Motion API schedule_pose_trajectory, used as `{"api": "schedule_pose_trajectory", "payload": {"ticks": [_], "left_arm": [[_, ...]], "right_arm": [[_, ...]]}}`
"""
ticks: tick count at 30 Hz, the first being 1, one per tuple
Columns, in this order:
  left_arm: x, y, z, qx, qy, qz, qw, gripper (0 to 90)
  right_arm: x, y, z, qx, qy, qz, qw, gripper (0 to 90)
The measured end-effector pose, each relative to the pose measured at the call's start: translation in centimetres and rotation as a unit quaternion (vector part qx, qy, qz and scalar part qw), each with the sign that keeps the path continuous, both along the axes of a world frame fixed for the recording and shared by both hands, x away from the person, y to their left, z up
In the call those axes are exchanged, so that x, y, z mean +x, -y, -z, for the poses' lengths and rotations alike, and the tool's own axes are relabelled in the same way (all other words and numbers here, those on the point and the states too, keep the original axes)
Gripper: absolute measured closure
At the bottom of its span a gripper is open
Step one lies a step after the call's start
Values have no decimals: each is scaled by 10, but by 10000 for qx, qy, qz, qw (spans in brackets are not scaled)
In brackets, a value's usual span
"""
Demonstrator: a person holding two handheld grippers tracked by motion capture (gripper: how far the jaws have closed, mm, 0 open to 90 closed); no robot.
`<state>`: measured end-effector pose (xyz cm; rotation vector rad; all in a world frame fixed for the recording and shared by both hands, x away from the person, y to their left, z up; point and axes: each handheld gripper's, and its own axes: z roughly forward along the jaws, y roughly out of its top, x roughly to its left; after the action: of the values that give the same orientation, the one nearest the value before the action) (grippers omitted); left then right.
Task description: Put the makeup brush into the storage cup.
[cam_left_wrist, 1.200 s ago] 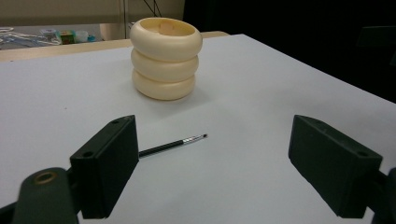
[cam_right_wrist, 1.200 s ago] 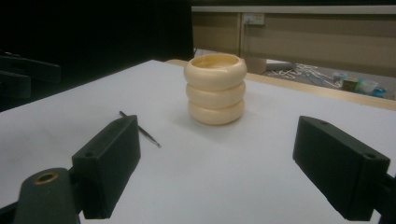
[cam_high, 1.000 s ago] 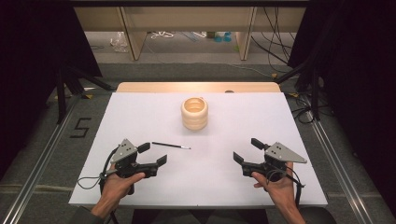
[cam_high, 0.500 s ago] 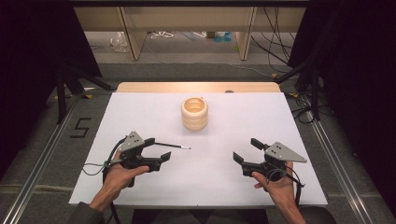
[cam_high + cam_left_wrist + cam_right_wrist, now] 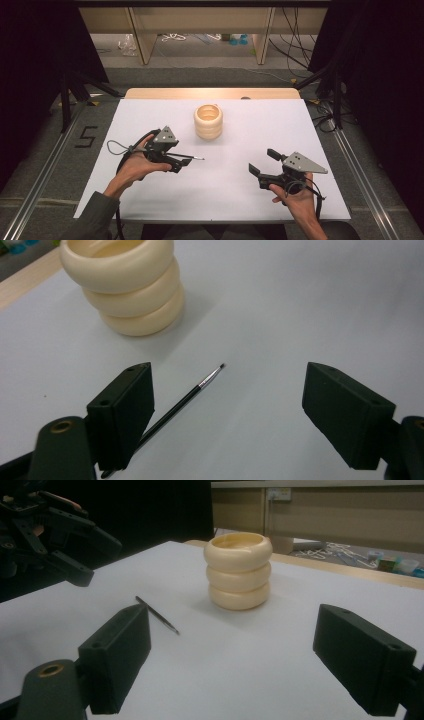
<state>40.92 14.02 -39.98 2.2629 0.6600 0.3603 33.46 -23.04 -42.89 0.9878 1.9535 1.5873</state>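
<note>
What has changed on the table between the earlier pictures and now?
The left gripper moved up the table to the thin brush; its jaws have just been closing slightly but remain open, pressing nothing. The brush, the cream ringed pot and the right gripper stayed put.

Grey floor (image 5: 45,155) marked 5, wooden shelving (image 5: 200,20) behind.

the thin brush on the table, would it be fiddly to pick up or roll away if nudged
Probably fiddly: the brush is very slender and lies flat on the smooth white table, leaving little to grip. Its handle looks round, so a sideways nudge would likely roll it. It seems light and stiff. The left claw stands open over its handle end.
</note>
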Motion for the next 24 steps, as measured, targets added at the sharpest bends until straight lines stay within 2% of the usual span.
{"api": "schedule_pose_trajectory", "payload": {"ticks": [2, 4, 5, 6, 7, 9, 10, 11, 12, 13, 14, 17, 19, 20, 21, 23, 24], "left_arm": [[2, 1, 0, 34, -45, 35, 10000, 205], [11, 1, -1, 276, -77, 71, 9996, 212], [11, 1, -1, 276, -77, 71, 9996, 212], [18, 1, 1, 376, -164, 103, 9991, 213], [18, 1, 1, 376, -164, 103, 9991, 216], [23, 1, 1, 507, -233, 166, 9983, 221], [29, 1, 2, 654, -302, 219, 9972, 223], [29, 1, 2, 654, -302, 219, 9972, 226], [34, 3, 2, 789, -381, 332, 9956, 231], [34, 3, 2, 789, -381, 332, 9956, 236], [38, 4, 3, 980, -468, 439, 9931, 244], [42, 6, 3, 1068, -551, 454, 9917, 243], [49, 6, 4, 1253, -686, 502, 9885, 252], [49, 6, 4, 1253, -686, 502, 9885, 251], [52, 6, 4, 1365, -668, 551, 9868, 251], [57, 7, 7, 1466, -735, 498, 9852, 255], [57, 7, 7, 1466, -735, 498, 9852, 256]], "right_arm": [[0, 1, 0, -58, 5, -19, 10000, 165], [0, 1, 0, -83, 7, 1, 10000, 166], [-1, 1, -1, -132, -26, 0, 9999, 166], [-1, 1, -1, -85, -86, 0, 9999, 166], [-1, 1, -1, -85, -86, 0, 9999, 166], [-1, 0, 0, -85, -57, -14, 9999, 167], [-1, 0, 0, -85, -63, -21, 9999, 168], [0, 0, 0, -66, -64, -43, 9999, 169], [-1, 0, 0, -105, -69, -33, 9999, 169], [-1, 0, 0, -105, -69, -33, 9999, 169], [-1, 0, 0, -103, -78, -30, 9999, 170], [0, -1, 1, -80, -92, -60, 9999, 171], [0, -1, 1, -16, -86, -74, 9999, 172], [0, -1, 1, -17, -90, -78, 9999, 174], [0, -1, 1, -17, -90, -78, 9999, 174], [0, -1, 1, -57, -126, -97, 9999, 175], [0, -2, 2, -22, -114, -89, 9999, 175]]}}
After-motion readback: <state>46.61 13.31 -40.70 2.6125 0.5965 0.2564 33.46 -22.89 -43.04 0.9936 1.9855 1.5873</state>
